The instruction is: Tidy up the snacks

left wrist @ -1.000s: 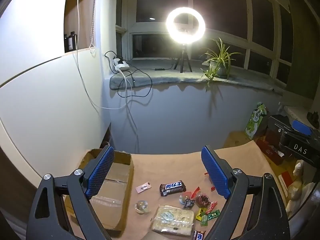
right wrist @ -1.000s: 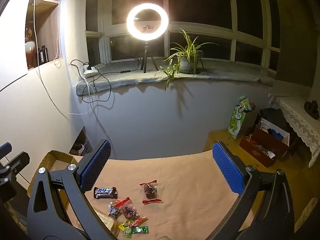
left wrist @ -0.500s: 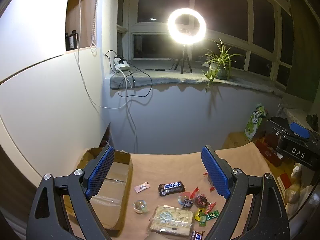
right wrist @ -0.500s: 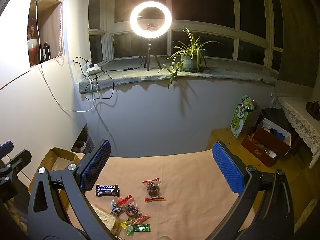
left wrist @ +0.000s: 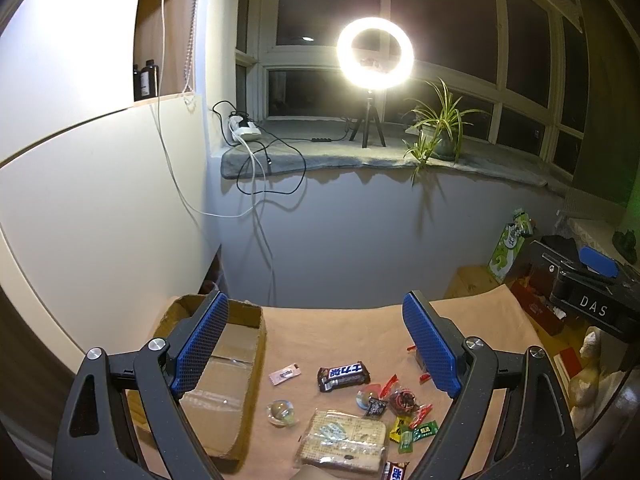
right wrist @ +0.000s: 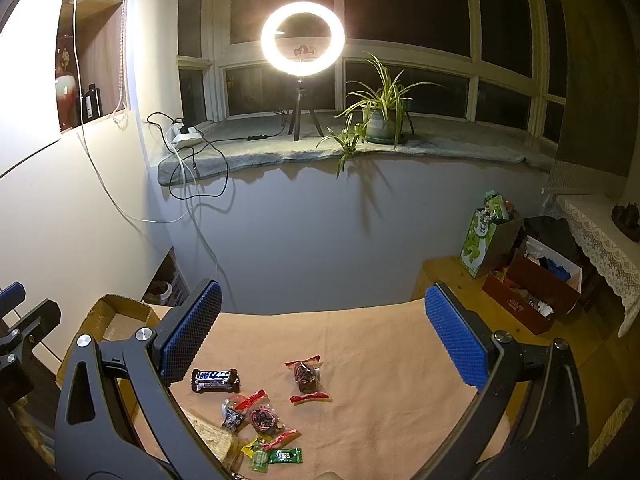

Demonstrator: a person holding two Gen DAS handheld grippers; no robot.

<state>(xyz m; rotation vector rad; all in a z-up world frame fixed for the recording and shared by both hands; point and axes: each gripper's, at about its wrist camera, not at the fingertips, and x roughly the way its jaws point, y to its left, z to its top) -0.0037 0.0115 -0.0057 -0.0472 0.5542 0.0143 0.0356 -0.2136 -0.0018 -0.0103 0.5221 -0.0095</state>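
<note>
Snacks lie scattered on the tan cloth-covered table [right wrist: 360,344]: a dark chocolate bar with a blue-and-white label [left wrist: 344,376] at the back, a clear pack of pale crackers [left wrist: 344,438] nearest, small red and green candies [right wrist: 280,446] between. A brown open cardboard box [left wrist: 228,380] sits left. The left gripper [left wrist: 316,344] and right gripper [right wrist: 324,340] both hover spread wide, holding nothing.

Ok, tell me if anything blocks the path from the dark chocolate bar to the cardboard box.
Nothing visible does. The chocolate bar lies on the cloth, the cardboard box open to its left. Only a small pink packet lies flat between them, low enough to pass over.
</note>
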